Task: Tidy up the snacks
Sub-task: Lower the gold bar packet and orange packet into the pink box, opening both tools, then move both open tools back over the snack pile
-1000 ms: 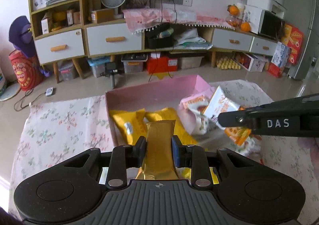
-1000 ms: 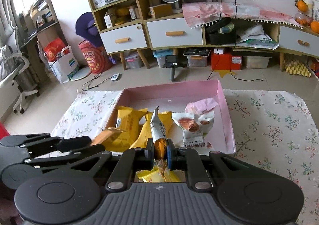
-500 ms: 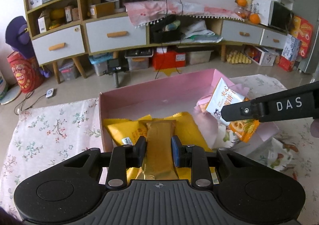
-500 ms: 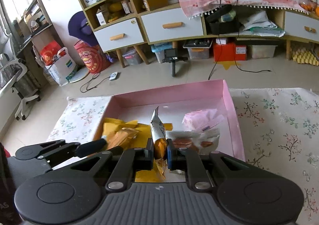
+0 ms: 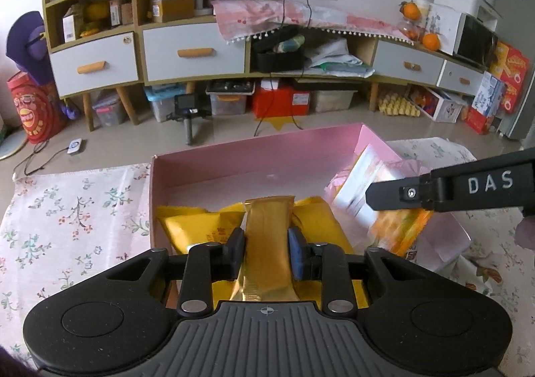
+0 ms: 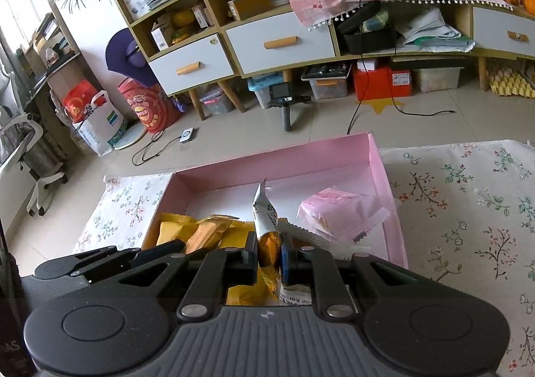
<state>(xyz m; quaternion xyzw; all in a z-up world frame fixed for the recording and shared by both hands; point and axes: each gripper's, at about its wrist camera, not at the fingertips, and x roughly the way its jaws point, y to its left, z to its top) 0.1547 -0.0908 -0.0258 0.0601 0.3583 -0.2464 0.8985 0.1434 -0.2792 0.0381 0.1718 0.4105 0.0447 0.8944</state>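
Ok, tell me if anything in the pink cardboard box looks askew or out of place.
The pink crinkled snack packet lies tilted against the pink cardboard box's right wall, not flat like the yellow packets at the left. Nothing looks spilled or torn.

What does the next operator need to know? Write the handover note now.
Left gripper: jaws have just been opening slightly; gold bar packet between them, over the yellow packets in the pink box.
Right gripper: jaws shut on the white-and-orange packet, over the box beside the pink packet.
Done: several snacks boxed.
Left: release both; at least one packet lies on the floral cloth.
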